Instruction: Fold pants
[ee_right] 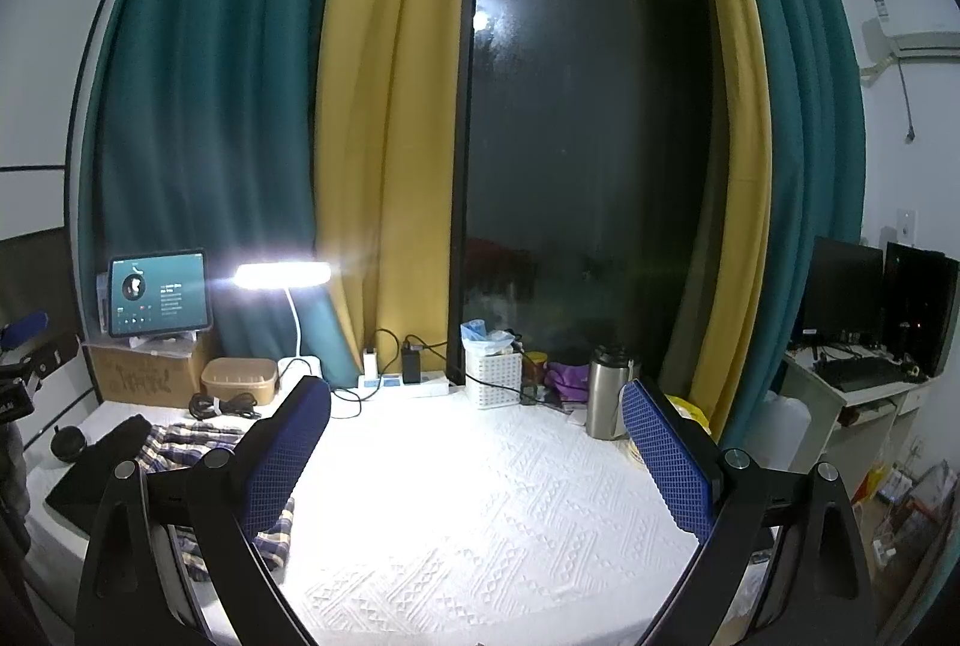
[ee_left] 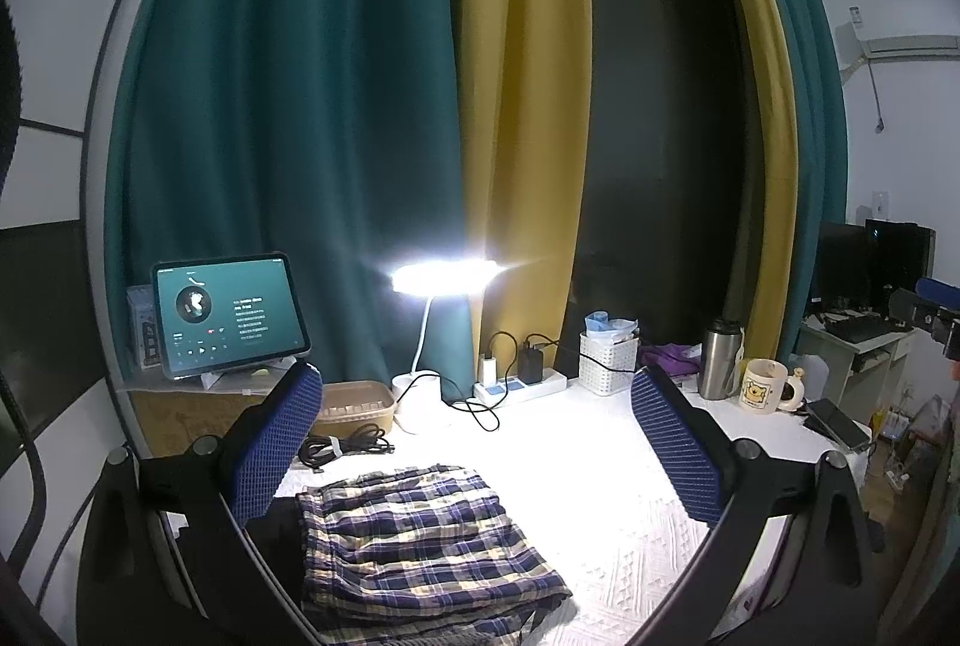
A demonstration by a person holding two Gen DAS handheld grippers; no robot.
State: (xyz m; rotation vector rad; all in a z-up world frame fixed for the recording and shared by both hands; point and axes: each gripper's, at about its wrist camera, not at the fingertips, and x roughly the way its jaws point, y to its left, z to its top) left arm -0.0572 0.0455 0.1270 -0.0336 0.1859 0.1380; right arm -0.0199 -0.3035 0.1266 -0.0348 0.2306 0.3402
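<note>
My left hand-held gripper (ee_left: 474,442) hangs with its fingers spread apart and empty above the plaid pants (ee_left: 420,544), folded at six o'clock on the white worktop (ee_left: 600,466). My right hand-held gripper (ee_right: 477,457) gapes empty too; pants lie at its nine o'clock.

We see our left gripper (ee_left: 474,442) and right gripper (ee_right: 477,445) alike: black angled arms with round silver screws, fingers faced with blue diamond-textured pads (ee_left: 273,451)

No legible text — tablet (ee_left: 231,316) lettering blurred
</note>
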